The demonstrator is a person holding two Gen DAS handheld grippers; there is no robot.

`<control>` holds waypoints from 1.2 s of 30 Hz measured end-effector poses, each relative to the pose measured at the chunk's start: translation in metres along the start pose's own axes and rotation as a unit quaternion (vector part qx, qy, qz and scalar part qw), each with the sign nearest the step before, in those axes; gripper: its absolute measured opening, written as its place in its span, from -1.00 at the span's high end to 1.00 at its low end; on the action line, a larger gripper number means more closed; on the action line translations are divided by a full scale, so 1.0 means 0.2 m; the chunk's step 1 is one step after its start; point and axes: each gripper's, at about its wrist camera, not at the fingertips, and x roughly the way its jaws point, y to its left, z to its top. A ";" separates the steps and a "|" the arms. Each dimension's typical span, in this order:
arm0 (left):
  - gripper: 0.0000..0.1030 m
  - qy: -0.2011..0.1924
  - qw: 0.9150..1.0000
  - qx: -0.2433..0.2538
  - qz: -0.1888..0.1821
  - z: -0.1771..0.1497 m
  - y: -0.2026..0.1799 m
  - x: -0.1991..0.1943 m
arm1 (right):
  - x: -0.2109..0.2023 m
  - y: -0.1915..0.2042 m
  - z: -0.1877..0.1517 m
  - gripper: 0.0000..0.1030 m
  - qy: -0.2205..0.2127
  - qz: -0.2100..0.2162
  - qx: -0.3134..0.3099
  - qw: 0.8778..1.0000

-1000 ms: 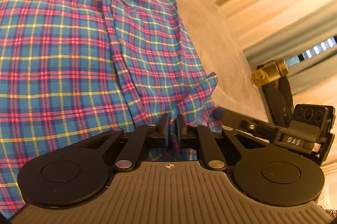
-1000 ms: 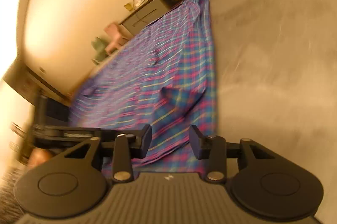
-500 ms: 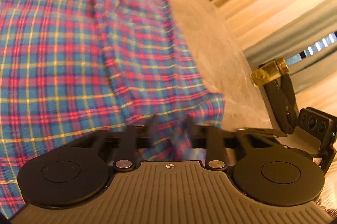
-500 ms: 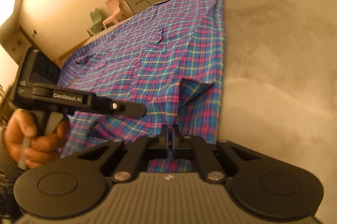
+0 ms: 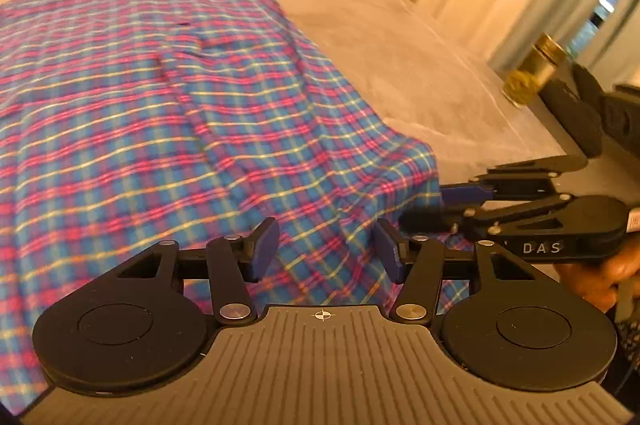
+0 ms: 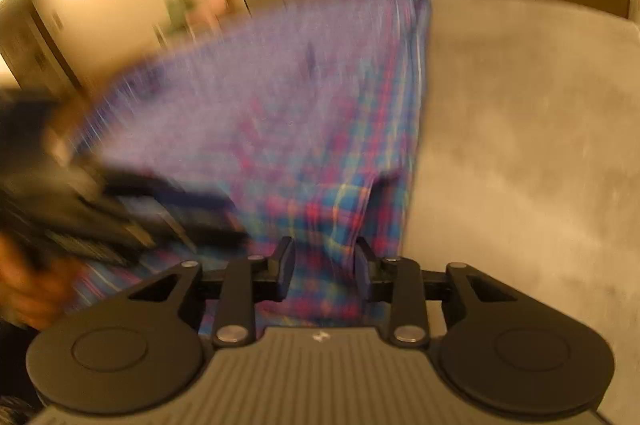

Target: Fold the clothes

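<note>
1. The plaid shirt (image 5: 168, 113) lies spread flat on the grey bed (image 5: 400, 65), filling the left wrist view from 9 to 12 o'clock. Its near hem corner sits at the bed's near edge, and I judge that corner is where a fold would start.
2. The left tongs (image 5: 326, 249) stand released, jaws wide apart, with the hem cloth showing in the gap between them and neither pad pressing on it.
3. The right tongs (image 6: 324, 267) are likewise released; a raised ridge of plaid runs up from the gap toward 12 o'clock. This view is motion-blurred, so whether a pad touches the cloth cannot be told.
4. In the left wrist view the right tongs come in from 3 o'clock, tips just beside the hem corner (image 5: 420, 161). Both tools crowd one corner, so care is needed to keep them apart.
5. Open room: bare bed runs from 12 to 3 o'clock beside the shirt's long side edge (image 6: 418, 105), likely space to lay a fold over.
6. A gold-topped jar (image 5: 532, 73) stands near the bed's corner at 2 o'clock, well apart from the shirt.
</note>
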 end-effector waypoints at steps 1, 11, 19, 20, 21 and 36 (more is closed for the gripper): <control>0.19 -0.014 1.000 -0.007 0.013 -0.03 0.02 -0.06 | -0.01 0.02 0.00 0.43 -0.001 -0.011 -0.011 1.000; -0.29 -0.138 0.953 -0.132 0.236 -0.16 0.60 -0.89 | -0.10 0.17 0.03 0.06 -0.043 -0.040 -0.020 0.998; -0.14 -0.056 0.908 -0.060 0.412 -0.21 1.19 -0.90 | -0.10 0.54 0.24 -0.27 -0.053 -0.008 -0.022 0.998; 0.41 -0.044 0.912 -0.061 0.403 -0.21 1.24 -0.88 | -0.09 0.61 0.28 -0.29 -0.058 0.002 -0.023 0.998; 0.86 -0.037 0.915 -0.067 0.396 -0.22 1.29 -0.88 | -0.08 0.67 0.32 -0.31 -0.063 0.010 -0.023 0.998; 1.00 -0.182 0.938 -0.289 -0.060 -0.12 1.61 -1.23 | 0.50 2.09 0.28 -0.82 -0.161 -0.046 -0.397 0.902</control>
